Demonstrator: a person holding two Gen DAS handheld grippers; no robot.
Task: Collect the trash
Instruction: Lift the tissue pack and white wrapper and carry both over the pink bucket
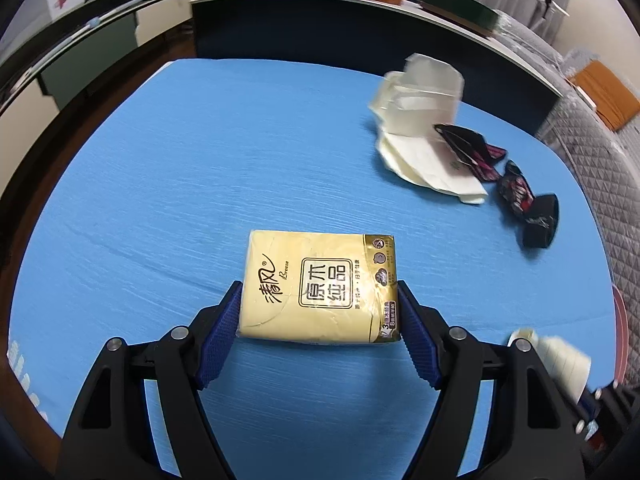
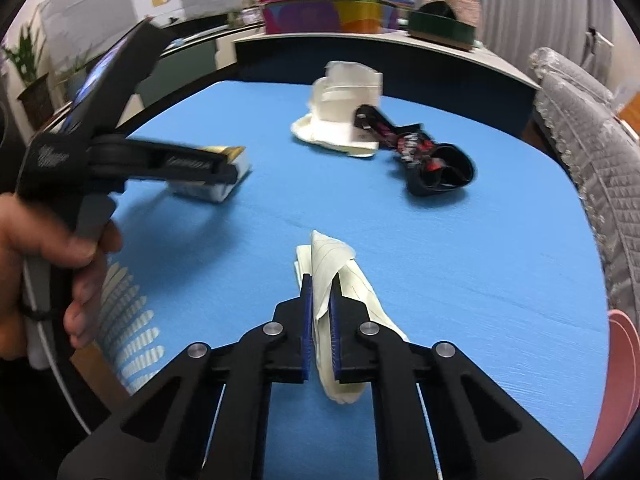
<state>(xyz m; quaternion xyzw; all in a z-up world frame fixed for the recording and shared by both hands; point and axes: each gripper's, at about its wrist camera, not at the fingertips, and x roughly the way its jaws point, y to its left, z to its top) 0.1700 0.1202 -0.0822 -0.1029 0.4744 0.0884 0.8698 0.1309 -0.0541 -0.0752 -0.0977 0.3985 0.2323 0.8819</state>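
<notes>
My left gripper [image 1: 320, 300] is shut on a yellow tissue pack [image 1: 320, 286] and holds it just above the blue table [image 1: 160, 180]. It also shows in the right wrist view [image 2: 216, 184], gripped from the left. My right gripper [image 2: 321, 292] is shut on a crumpled cream paper [image 2: 336, 280] above the table's near edge; this paper shows at the lower right of the left wrist view [image 1: 560, 360]. A pile of cream paper napkins [image 1: 420, 128] [image 2: 344, 116] lies at the far right, with black-and-red candy wrappers [image 1: 524, 200] [image 2: 432, 160] beside it.
A dark counter [image 1: 320, 24] with colourful boxes stands behind the table. A grey quilted chair back [image 2: 580, 140] is at the right. A pink rim [image 2: 624, 360] shows at the lower right edge. A hand [image 2: 48, 264] holds the left gripper's handle.
</notes>
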